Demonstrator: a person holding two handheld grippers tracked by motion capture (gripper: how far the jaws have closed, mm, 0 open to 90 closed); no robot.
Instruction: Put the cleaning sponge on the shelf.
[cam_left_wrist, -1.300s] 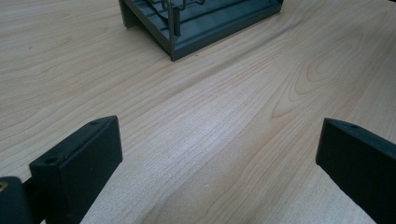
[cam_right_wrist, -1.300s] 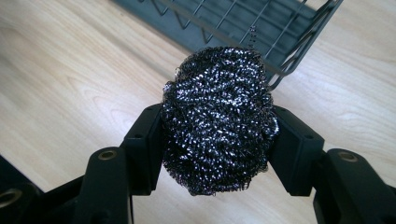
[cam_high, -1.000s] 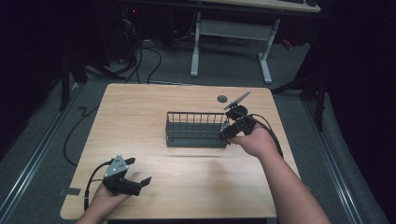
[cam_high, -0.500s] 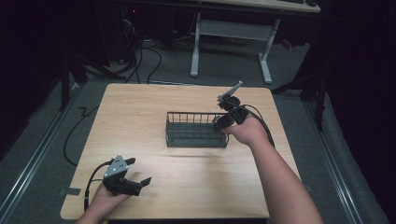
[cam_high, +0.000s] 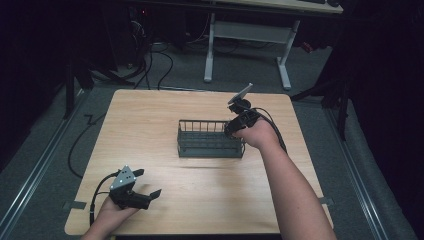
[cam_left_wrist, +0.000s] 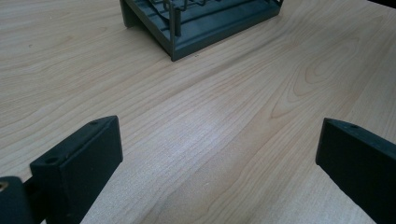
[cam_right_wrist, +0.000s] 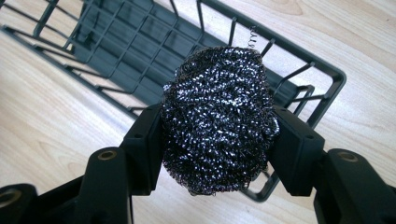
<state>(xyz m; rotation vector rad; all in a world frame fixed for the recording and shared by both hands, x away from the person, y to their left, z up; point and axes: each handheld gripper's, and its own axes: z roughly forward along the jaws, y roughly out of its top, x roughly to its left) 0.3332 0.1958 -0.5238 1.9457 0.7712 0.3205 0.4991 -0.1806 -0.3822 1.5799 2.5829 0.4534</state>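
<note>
The right tool (cam_right_wrist: 217, 135) is squeezing a shiny metal scrubber (cam_right_wrist: 217, 116) between its two black jaws, and it is holding the scrubber just above the right end of the dark wire basket (cam_high: 210, 145). The basket is lying long-ways across the middle of the worktop (cam_high: 150, 115), and its open inside is reaching away from the scrubber toward the other end. It looks like the scrubber is going down into the basket, so the tool needs to go a little lower and over the rim. The left tool (cam_high: 142, 196) is resting far from the basket, near the front edge, with its jaws wide apart and nothing in them. A second ago the right tool was sitting lower by the basket's right end; now it is raised higher, and the left tool has stayed put.
</note>
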